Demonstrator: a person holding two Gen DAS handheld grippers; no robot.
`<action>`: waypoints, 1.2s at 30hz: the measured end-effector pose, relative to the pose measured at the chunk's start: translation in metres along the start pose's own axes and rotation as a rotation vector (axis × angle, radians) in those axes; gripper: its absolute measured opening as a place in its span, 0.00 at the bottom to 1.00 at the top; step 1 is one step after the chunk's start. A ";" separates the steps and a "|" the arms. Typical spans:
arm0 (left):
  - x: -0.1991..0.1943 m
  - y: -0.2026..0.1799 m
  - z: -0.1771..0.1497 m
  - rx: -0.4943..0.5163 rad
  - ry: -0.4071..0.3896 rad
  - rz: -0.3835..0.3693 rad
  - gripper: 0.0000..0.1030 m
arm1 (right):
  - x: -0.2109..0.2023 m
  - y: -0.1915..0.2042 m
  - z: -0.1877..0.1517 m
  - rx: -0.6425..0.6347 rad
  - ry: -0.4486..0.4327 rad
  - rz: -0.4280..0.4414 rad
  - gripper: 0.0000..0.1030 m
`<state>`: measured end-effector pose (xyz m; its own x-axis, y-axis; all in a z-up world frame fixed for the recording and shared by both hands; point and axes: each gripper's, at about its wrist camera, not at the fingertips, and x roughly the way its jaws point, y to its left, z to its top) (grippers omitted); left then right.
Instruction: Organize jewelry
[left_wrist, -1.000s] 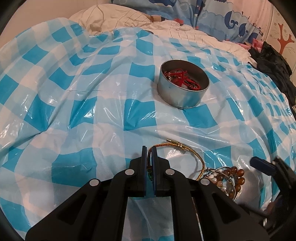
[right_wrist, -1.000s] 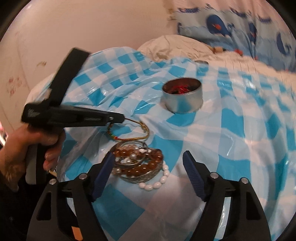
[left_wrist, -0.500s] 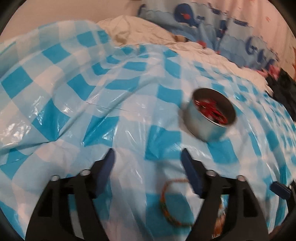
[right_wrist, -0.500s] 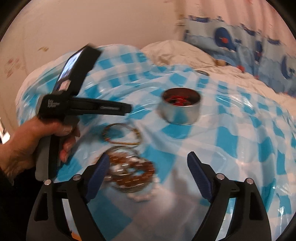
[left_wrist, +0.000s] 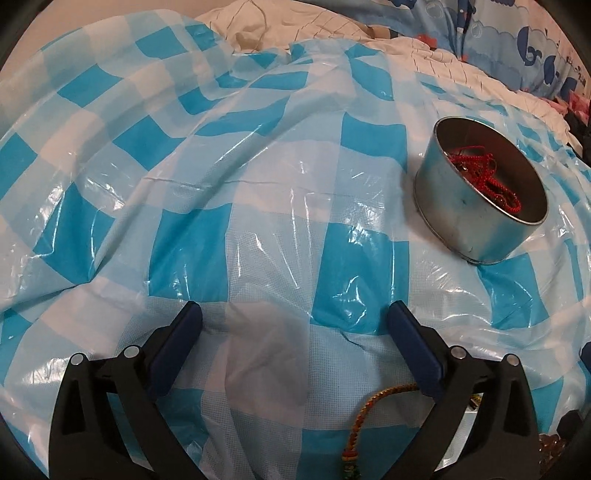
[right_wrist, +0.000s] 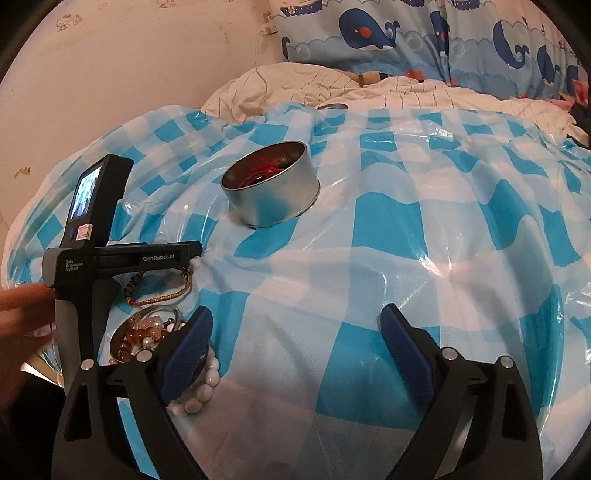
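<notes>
A round metal tin (left_wrist: 476, 195) holding red cord jewelry (left_wrist: 484, 173) sits on the blue checked plastic sheet; it also shows in the right wrist view (right_wrist: 271, 194). My left gripper (left_wrist: 295, 317) is open and empty, above a gold braided bracelet (left_wrist: 373, 410) lying on the sheet. From the right wrist view the left gripper (right_wrist: 192, 251) hovers over that bracelet (right_wrist: 162, 295). My right gripper (right_wrist: 295, 325) is open and empty. A pile of brown and white bead bracelets (right_wrist: 147, 336) lies at its left finger, with a white bead bracelet (right_wrist: 201, 391) beside it.
The checked sheet (right_wrist: 406, 229) covers a bed. A white quilt (right_wrist: 332, 88) and a whale-print pillow (right_wrist: 424, 37) lie beyond it, against a wall at the left. Dark clothing (left_wrist: 581, 133) is at the far right edge.
My left gripper opened and let go of the gold braided bracelet, which now lies on the sheet, then drew back above it. My right gripper shifted right, away from the bead pile.
</notes>
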<state>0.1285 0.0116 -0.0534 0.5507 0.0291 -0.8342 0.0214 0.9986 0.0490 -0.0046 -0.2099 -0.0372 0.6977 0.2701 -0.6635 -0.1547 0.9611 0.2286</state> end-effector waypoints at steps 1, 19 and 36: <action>0.000 -0.001 0.001 0.001 0.000 0.001 0.93 | 0.000 0.000 0.000 0.003 0.000 -0.001 0.86; 0.000 0.000 0.000 0.000 -0.001 0.000 0.93 | 0.006 0.003 -0.003 -0.005 0.020 -0.048 0.91; 0.001 0.000 0.000 0.000 -0.001 0.000 0.93 | 0.010 0.002 -0.003 -0.009 0.025 -0.065 0.91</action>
<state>0.1288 0.0116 -0.0539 0.5519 0.0295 -0.8334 0.0211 0.9986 0.0493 0.0002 -0.2053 -0.0455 0.6889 0.2080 -0.6943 -0.1154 0.9772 0.1782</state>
